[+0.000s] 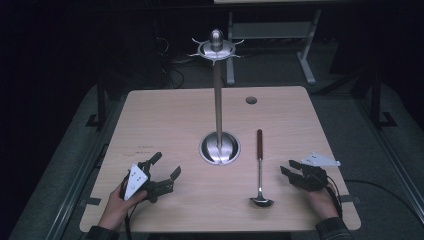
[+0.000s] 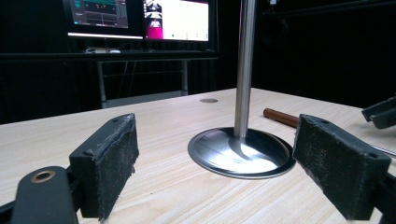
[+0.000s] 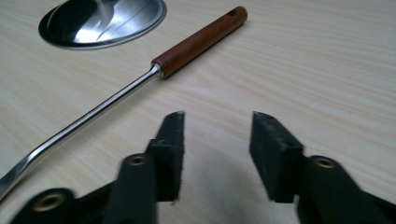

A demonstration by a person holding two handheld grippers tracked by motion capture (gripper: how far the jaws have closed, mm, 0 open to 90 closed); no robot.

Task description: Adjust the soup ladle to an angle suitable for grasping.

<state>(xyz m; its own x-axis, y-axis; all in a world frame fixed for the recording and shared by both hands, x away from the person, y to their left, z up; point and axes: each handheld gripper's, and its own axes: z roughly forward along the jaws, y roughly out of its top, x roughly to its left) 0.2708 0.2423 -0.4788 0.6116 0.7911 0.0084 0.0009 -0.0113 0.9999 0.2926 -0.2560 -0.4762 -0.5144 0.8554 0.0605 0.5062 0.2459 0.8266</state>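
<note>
I am holding my right gripper (image 1: 288,167) released beside the wooden-handled steel ladle (image 1: 260,167), my left gripper (image 1: 165,166) released, near the table's (image 1: 165,115) front edge.

Left claw (image 1: 161,172) and right claw (image 1: 288,168) agape, empty.

The high view looks forward and down from above the person's side, far enough back to take in the whole table (image 1: 150,115) and the floor beyond it. The left gripper view sits low, just above the tabletop behind the left gripper (image 2: 215,163), and looks level past its jaws at the stand's base (image 2: 241,152) close ahead, with monitors (image 2: 140,18) far beyond. The right gripper view rides behind the right gripper (image 3: 217,144) and tilts down at the wood just ahead, close up. Both gripper views share the stand's base and the ladle's brown handle (image 3: 201,41); the high view holds both too.
</note>
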